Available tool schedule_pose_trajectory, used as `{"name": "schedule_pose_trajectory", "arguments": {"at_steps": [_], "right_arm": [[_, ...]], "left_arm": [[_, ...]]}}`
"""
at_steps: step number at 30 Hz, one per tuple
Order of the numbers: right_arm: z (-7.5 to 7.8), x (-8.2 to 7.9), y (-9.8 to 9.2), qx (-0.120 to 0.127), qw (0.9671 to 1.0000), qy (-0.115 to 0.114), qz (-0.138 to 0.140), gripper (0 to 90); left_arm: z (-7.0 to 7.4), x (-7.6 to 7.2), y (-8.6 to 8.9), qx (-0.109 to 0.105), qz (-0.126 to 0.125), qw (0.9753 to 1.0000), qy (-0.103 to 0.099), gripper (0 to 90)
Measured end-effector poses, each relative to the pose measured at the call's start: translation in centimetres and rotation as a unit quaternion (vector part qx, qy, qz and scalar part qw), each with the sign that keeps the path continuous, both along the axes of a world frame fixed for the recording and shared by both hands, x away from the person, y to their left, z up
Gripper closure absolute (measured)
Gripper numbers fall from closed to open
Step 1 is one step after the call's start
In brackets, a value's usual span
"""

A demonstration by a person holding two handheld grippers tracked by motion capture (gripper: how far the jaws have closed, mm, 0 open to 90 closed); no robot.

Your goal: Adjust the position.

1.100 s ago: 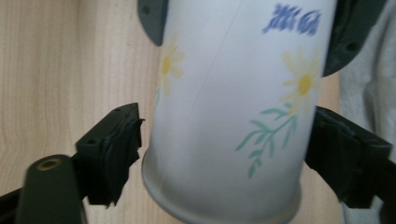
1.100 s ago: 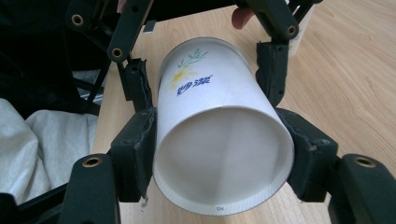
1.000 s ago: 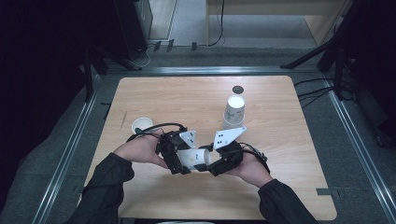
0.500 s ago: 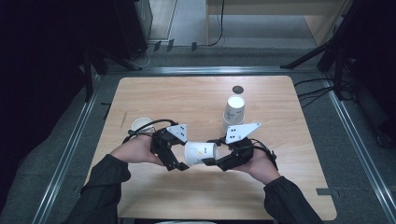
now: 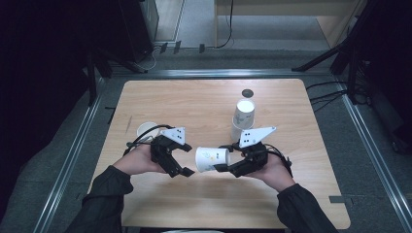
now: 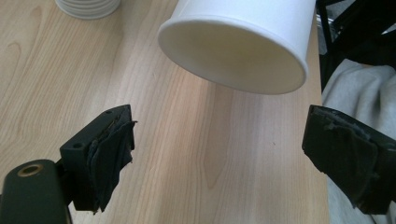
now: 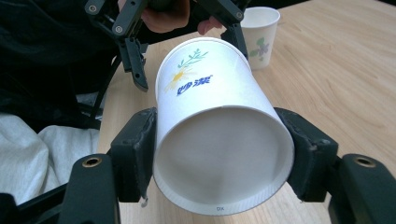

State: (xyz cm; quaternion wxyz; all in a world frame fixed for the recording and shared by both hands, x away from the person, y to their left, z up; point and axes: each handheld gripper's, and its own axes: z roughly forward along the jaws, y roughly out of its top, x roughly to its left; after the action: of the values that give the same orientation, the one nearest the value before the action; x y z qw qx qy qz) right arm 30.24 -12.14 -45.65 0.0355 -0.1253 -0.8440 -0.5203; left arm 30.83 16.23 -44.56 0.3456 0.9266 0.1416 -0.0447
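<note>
A white paper cup (image 5: 211, 159) with a flower print lies sideways above the table. My right gripper (image 5: 225, 158) is shut on its base end. In the right gripper view both pads press the cup (image 7: 210, 107) near its bottom, and its mouth points away at the left gripper (image 7: 182, 42). My left gripper (image 5: 186, 159) stands open just left of the cup's mouth, apart from it. In the left gripper view the cup's open rim (image 6: 233, 51) hangs ahead of the spread jaws, with nothing between the pads (image 6: 109, 158).
A stack of upturned cups (image 5: 242, 116) stands behind the right hand; its rims (image 6: 88, 5) are also in the left gripper view. One upright cup (image 5: 145, 129) sits behind the left hand. A small dark disc (image 5: 248, 92) lies near the far edge of the wooden table (image 5: 194, 102).
Both grippers were together at the cup a second ago. The left gripper has opened and drawn back to the left, while the cup stays in the right gripper.
</note>
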Motion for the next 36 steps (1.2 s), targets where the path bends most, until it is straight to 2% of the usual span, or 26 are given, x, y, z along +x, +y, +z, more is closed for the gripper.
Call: {"name": "schedule_pose_trajectory", "arguments": {"at_steps": [6, 11, 14, 17, 20, 22, 24, 31, 36], "right_arm": [[0.0, 0.3, -0.3, 0.008, 0.9999, 0.009, -0.005, 34.7], [0.0, 0.4, -0.6, 0.021, 0.9997, 0.012, -0.008, 34.6], [0.0, 0.6, -0.5, 0.022, 0.9996, 0.015, -0.007, 34.7], [-0.1, 0.5, -0.4, 0.022, 0.9996, 0.015, -0.005, 34.6], [0.0, 0.5, -0.3, 0.023, 0.9996, 0.015, -0.002, 34.7], [0.0, 0.5, -0.3, 0.027, 0.9995, 0.017, 0.000, 34.6], [0.1, 0.4, -0.2, 0.033, 0.9993, 0.018, 0.001, 34.7], [0.1, 0.4, 0.0, 0.037, 0.9990, 0.023, 0.009, 34.7], [0.1, 0.3, 0.3, 0.038, 0.9988, 0.027, 0.017, 34.7]], "left_arm": [[-0.8, 0.1, -0.1, 0.000, 0.017, 0.9998, 0.006, 9.4], [-1.2, 0.3, -0.2, -0.036, 0.012, 0.9991, 0.020, 9.4], [-1.3, 0.2, -0.4, -0.036, 0.010, 0.9992, 0.017, 9.4], [-1.3, 0.2, -0.6, -0.046, 0.010, 0.9988, 0.016, 9.4], [-1.2, 0.2, -0.6, -0.069, 0.005, 0.9974, 0.021, 9.4], [-1.2, 0.2, -0.6, -0.074, 0.007, 0.9971, 0.018, 9.4], [-1.3, 0.2, -0.6, -0.084, 0.008, 0.9961, 0.024, 9.4], [-1.4, 0.0, -1.0, -0.091, 0.003, 0.9957, 0.018, 9.4], [-1.2, -0.2, -1.0, -0.114, -0.002, 0.9935, 0.012, 9.4]]}}
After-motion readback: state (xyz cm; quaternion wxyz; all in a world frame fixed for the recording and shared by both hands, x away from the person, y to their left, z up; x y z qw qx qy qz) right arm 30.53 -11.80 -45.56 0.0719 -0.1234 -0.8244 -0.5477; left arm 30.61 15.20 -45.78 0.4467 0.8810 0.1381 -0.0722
